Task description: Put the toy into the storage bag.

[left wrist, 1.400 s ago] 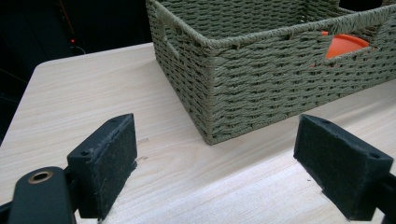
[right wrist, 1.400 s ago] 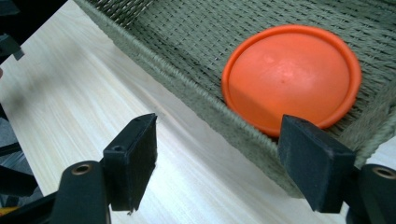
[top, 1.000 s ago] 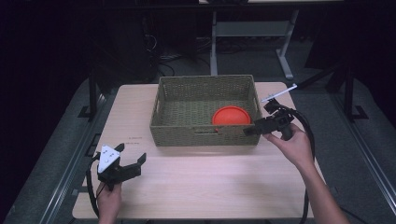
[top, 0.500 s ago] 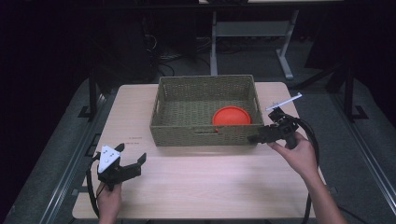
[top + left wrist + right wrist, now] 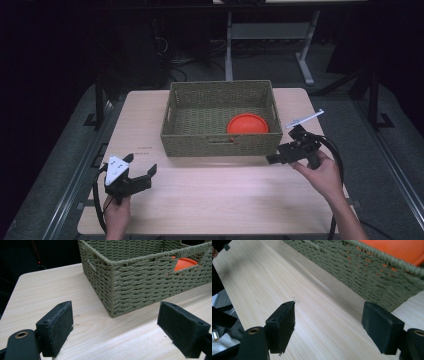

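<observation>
The pale wooden table (image 5: 210,190) carries it all, and dead centre toward its far edge sits the landmark: a green woven basket (image 5: 220,142), rectangular, its long axis running side to side across the table. Inside the basket, tucked into the near right corner, lies the orange plate (image 5: 247,123), round and flat, peeking through the handle slot in the left gripper view (image 5: 183,263) and glowing over the rim in the right gripper view (image 5: 397,248).

Now the hands. The right gripper (image 5: 272,159) hangs just off the basket's near right corner, below the rim line, jaws spread wide with nothing but bare tabletop between them, and its pads (image 5: 283,326) point leftward along the basket's near wall. The left gripper (image 5: 142,176) sits well off the basket's near left corner, low over the table, jaws likewise wide apart and empty, looking at that corner of the weave.

So here is the relation that counts: the plate lies beyond the near wall, up and over the rim from the right gripper, and the right hand is plainly the nearer one. Any reach for it would probably have to rise above the rim first.
</observation>
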Demonstrator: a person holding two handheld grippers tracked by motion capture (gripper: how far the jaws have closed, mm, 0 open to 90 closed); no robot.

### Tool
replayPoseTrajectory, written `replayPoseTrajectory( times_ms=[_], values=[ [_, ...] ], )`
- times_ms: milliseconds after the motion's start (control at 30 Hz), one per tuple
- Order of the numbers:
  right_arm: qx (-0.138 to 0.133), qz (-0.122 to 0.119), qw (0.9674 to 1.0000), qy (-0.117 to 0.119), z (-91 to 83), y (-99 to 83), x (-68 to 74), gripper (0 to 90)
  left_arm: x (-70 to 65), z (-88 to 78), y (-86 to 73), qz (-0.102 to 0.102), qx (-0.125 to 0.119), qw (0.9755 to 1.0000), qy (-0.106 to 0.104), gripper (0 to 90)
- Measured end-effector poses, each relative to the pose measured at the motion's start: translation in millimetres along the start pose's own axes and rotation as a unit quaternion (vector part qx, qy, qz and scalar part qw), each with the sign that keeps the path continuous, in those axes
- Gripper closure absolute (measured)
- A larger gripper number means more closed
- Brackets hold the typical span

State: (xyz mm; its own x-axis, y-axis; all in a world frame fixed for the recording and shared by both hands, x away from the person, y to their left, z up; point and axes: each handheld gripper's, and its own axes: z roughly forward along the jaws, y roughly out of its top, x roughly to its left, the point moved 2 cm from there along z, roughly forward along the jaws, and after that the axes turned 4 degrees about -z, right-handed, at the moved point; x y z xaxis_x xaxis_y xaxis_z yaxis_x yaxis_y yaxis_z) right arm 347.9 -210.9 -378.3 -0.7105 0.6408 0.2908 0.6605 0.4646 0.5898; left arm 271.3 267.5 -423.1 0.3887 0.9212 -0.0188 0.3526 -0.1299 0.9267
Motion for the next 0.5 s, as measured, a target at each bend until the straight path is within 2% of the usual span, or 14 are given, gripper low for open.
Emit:
replayPoseTrajectory(
  times_ms=[500],
  values=[
    [-0.003,0.017,0.9998,0.001,4.8,-25.0,-10.2,26.2,-0.1,0.5,-0.3,0.001,0.002,1.0,-0.001,12.7]
  ],
)
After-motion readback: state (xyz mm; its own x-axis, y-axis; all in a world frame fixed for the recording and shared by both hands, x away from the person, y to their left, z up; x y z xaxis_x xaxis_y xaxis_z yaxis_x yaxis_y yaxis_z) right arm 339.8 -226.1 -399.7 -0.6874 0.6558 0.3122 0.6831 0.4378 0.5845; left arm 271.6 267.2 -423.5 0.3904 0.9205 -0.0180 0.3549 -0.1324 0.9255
